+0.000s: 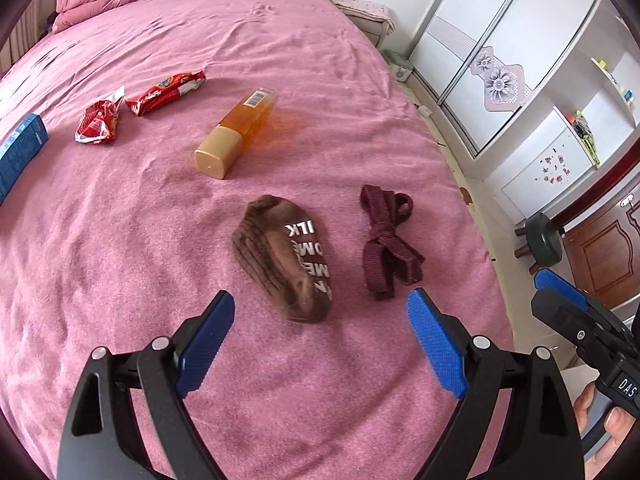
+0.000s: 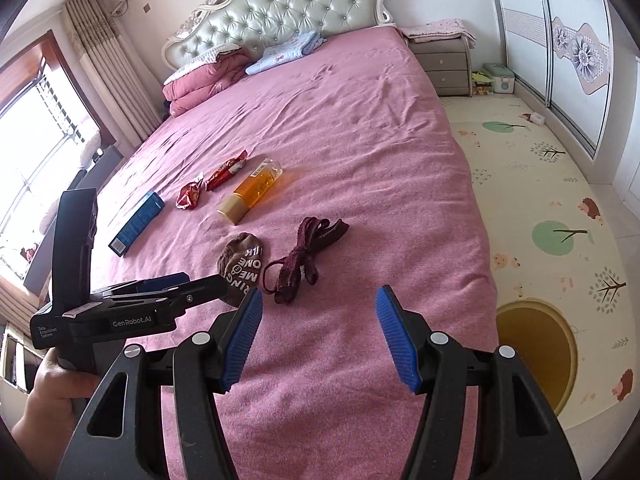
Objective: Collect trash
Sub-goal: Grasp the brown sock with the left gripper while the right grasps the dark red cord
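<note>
Both the left gripper [image 1: 320, 320] and right gripper [image 2: 318, 312] hang released, empty; two crumpled red foil wrappers [image 1: 98, 122] lie well beyond on the pink bedspread [image 1: 120, 260].

Pink-covered bed [image 2: 360, 128], tufted headboard [image 2: 288, 12], bright window [image 2: 36, 140], perhaps daylight.

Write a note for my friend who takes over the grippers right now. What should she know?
Left gripper: jaws open, holding nothing, above the brown sock.
Right gripper: jaws open, holding nothing, over the near part of the bed.
On the bed: two red wrappers side by side, a blue box at the left, an orange bottle lying on its side, and a maroon lace beside the sock.
Done: nothing picked up, as far as the views show.
Left: probably the wrappers first, perhaps the box and bottle. No bin is in view.
</note>
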The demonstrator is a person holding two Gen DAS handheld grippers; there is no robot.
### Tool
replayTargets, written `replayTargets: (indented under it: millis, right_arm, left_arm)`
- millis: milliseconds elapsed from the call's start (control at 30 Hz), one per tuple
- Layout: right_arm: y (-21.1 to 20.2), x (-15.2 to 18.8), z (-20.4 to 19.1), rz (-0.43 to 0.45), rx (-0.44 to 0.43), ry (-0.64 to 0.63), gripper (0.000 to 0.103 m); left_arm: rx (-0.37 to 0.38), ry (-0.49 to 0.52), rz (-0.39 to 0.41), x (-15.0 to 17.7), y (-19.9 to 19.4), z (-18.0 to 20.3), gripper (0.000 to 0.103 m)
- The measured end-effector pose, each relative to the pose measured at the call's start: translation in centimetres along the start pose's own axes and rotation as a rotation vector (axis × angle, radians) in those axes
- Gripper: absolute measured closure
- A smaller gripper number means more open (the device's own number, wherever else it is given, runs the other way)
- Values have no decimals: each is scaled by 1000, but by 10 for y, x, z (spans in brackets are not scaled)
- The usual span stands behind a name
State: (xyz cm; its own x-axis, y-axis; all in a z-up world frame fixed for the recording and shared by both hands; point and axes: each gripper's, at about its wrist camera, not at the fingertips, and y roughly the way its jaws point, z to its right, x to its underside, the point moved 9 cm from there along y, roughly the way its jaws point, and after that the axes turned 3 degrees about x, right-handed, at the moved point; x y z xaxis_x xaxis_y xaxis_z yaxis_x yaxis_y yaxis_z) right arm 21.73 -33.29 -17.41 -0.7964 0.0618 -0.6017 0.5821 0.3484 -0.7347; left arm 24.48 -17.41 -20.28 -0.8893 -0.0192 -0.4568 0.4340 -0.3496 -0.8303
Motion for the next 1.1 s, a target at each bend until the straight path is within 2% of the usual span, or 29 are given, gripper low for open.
replayTargets:
  millis: [167,400,433,467,500,567,667,833,1100]
  right_arm:
    - [21,-3,-5,-32,-17,2,45]
    - [41,-9,-3,-61,-21,14,45]
    - [43,-10,-3,-65,-22,16,45]
    - [45,-10,-3,-69,-22,16,45]
    - [48,-11,-3,-72,-24,15,45]
    - [52,-11,-5,-80,-24,11,45]
    - [58,-12,-10,-91,-32,2,45]
    - [71,-12,-22,-107,-46,-7,45]
    - [91,-13,-33,-134,-53,-13,45]
  left_arm:
    - [15,-21,-8,-7,19,-14,15]
    - [-24,-13,-40,-12,51,-19,17]
    - [-41,-2,-37,-12,52,-19,23]
    - [-63,10,-32,-13,52,-19,37]
    - [-85,16,-28,-15,52,-19,44]
    - [-74,4,-21,-20,51,-21,64]
    - [-38,-41,-11,-24,47,-25,77]
    - [18,-20,18,-28,36,-22,80]
    - [4,13,48,-37,18,-29,80]
